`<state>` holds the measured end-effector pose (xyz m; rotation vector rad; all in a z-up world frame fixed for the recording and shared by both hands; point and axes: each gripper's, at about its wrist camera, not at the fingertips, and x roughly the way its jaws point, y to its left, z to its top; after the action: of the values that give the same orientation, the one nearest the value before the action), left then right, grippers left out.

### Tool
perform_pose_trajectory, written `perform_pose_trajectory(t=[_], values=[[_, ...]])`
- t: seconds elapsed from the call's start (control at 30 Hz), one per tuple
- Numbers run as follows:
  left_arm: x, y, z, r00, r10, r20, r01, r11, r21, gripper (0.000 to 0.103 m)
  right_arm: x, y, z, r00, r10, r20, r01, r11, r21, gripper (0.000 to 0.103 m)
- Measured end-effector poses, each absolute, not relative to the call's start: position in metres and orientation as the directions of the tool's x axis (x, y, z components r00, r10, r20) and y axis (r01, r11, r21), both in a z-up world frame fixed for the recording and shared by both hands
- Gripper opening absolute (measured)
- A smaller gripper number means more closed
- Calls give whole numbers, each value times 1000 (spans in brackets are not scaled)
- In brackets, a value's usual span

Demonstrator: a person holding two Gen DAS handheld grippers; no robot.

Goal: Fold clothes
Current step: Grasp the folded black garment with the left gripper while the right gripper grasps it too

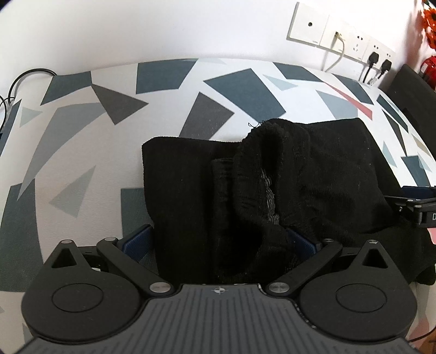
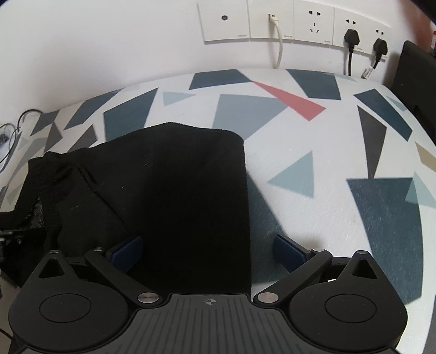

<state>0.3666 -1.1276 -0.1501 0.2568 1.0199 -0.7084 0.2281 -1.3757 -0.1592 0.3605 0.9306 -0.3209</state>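
Black garment (image 1: pixel 272 190) lies at 12 o'clock, long axis crosswise; my left gripper (image 1: pixel 220 242) and right gripper (image 2: pixel 208 252) both spread, straddling near edge, nothing pinched.

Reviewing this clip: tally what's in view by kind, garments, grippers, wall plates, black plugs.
Black garment: 1
Grippers: 2, left gripper, right gripper
Wall plates: 5
Black plugs: 2
Total: 10

White wall (image 2: pixel 109 40), patterned table (image 2: pixel 327 168)
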Motion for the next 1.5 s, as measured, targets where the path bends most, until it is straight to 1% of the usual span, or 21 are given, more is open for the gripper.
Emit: perform_pose_trajectory(t=[0.2,0.27,0.37,0.47,0.53,0.57,0.6,0.63,0.67,0.7,0.73,0.8,0.87,0.9,0.93,0.97,1.0,1.03,1.1,1.23,1.5], values=[[358,-1110,-148,285,-405,-869,650,748,-136,103,217,-1366,-155,534,-48,-844,367,913,180,102],[357,-1107,-148,288,-413,-864,650,747,-140,103,213,-1371,-153,533,-45,-845,396,896,202,102],[355,-1112,-150,325,-401,-856,642,758,-111,103,208,-1375,-154,556,-49,-830,427,873,235,102],[356,-1116,-151,339,-390,-856,634,767,-98,103,218,-1359,-156,521,-106,-847,406,904,137,102],[358,-1117,-150,328,-387,-862,641,761,-98,103,223,-1354,-155,523,-115,-845,415,900,134,101],[359,-1117,-150,321,-388,-864,647,756,-100,103,225,-1352,-154,526,-115,-842,422,896,141,96],[360,-1117,-150,313,-389,-866,653,751,-102,102,226,-1350,-153,538,-105,-836,415,896,155,82],[359,-1116,-149,309,-392,-867,656,747,-104,100,226,-1347,-150,556,-88,-827,398,901,173,73],[358,-1115,-149,309,-397,-864,659,744,-106,98,227,-1345,-147,570,-65,-819,383,903,195,54],[357,-1114,-148,309,-403,-861,664,740,-109,93,226,-1344,-147,578,-50,-814,377,901,213,42],[356,-1114,-147,309,-410,-858,668,736,-111,90,225,-1343,-147,586,-43,-809,377,898,225,42],[355,-1113,-147,308,-421,-853,673,730,-117,88,223,-1341,-147,600,-29,-799,377,892,250,43],[354,-1112,-145,298,-432,-851,673,728,-134,80,222,-1344,-146,608,-16,-794,384,881,276,43],[354,-1112,-143,288,-445,-848,676,722,-149,64,222,-1345,-146,607,-9,-795,388,876,286,40],[353,-1112,-141,267,-465,-844,679,713,-177,45,222,-1346,-144,606,6,-796,387,872,301,35],[351,-1110,-139,255,-479,-840,667,716,-205,43,221,-1346,-143,610,15,-793,390,865,316,24],[348,-1107,-137,260,-483,-836,658,723,-213,38,220,-1345,-141,616,16,-787,397,857,328,20],[345,-1103,-135,268,-484,-833,651,728,-213,34,218,-1343,-138,626,16,-780,398,853,337,19],[338,-1094,-131,284,-492,-823,635,739,-223,30,213,-1336,-129,661,20,-750,384,849,362,17],[336,-1058,-120,337,-514,-789,570,778,-264,29,211,-1318,-110,714,42,-699,343,849,402,15],[323,-983,-100,454,-501,-737,476,835,-275,29,231,-1249,-78,746,88,-660,193,920,341,15]])
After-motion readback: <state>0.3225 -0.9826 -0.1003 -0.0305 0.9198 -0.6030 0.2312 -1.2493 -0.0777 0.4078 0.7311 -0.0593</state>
